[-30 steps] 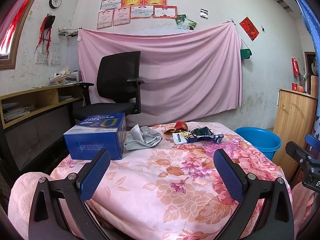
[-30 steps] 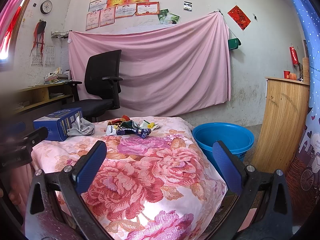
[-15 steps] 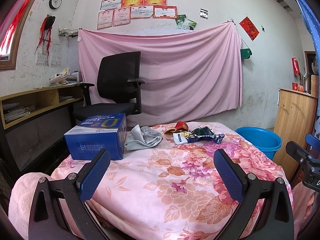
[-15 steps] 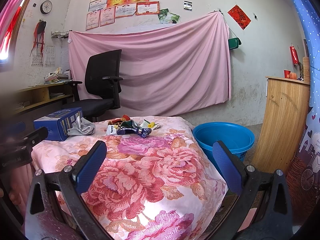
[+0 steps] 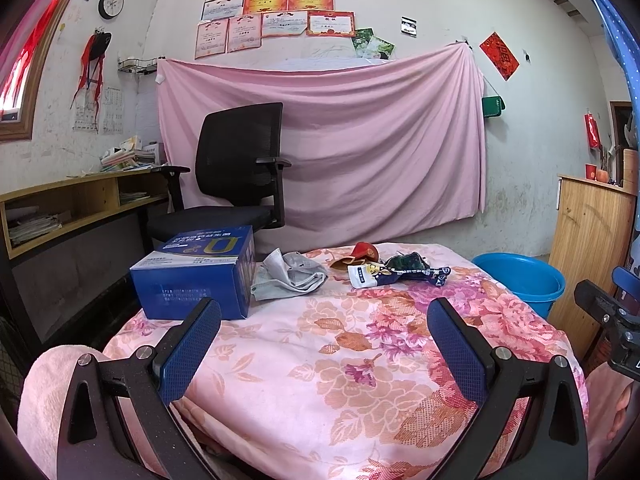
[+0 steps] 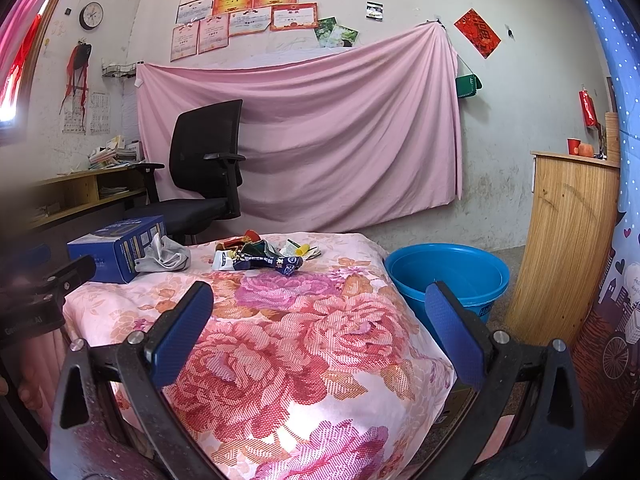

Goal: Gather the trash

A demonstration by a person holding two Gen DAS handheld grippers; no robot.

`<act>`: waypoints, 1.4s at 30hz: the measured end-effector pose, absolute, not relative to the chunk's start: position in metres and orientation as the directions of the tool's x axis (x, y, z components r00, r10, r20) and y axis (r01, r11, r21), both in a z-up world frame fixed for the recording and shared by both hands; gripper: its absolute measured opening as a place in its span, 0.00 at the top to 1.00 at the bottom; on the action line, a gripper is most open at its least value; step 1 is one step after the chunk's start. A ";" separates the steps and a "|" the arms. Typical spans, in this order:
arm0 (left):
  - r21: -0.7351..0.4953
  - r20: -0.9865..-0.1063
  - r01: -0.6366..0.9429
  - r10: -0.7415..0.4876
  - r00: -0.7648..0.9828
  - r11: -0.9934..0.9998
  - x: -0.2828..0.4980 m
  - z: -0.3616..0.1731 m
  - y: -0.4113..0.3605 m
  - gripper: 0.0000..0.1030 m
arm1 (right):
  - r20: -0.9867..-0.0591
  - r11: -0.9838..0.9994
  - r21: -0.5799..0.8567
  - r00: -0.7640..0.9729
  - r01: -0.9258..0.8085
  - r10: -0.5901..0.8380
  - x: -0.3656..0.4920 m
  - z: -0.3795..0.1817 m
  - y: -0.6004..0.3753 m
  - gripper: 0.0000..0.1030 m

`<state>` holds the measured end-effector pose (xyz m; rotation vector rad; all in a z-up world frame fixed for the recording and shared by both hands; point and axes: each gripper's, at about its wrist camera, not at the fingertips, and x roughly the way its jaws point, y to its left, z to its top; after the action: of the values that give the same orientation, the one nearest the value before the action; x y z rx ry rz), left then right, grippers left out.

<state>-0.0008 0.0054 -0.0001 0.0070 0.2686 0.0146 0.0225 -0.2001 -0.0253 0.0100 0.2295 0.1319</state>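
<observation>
Both tongs gaping, empty: take R gripper fwd to wrapper pile, pinch one piece low, drop in blue basin; L gripper idle.

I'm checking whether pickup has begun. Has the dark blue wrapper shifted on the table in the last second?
No. The dark blue wrapper lies beside the grey cloth, as before, untouched.

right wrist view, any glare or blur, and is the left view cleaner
Right wrist view: a bright glare patch on the floral cloth near the bottom, blown-out window at far left, and the left edge is hazy and soft. Left wrist view: evenly lit, no glare on the cloth. Both bend straight lines at the rim.
</observation>
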 end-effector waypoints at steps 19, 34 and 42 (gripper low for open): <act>0.012 -0.266 -0.015 0.017 0.964 1.000 0.000 -0.001 0.005 0.02 | -0.226 0.991 0.027 0.965 -0.130 0.132 0.020 -0.026 -0.198 0.00; 0.013 -0.267 -0.016 0.019 0.964 1.000 0.000 -0.001 0.005 0.02 | -0.229 0.991 0.030 0.964 -0.131 0.134 0.021 -0.026 -0.198 0.00; 0.025 -0.258 -0.021 0.027 0.966 0.999 0.012 0.005 0.012 0.02 | -0.243 0.988 0.050 0.958 -0.145 0.153 0.029 -0.024 -0.193 0.00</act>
<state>0.0119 0.0122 0.0051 0.0226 0.2617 0.0239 0.0292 -0.1928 -0.0239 0.0317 0.2485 0.1515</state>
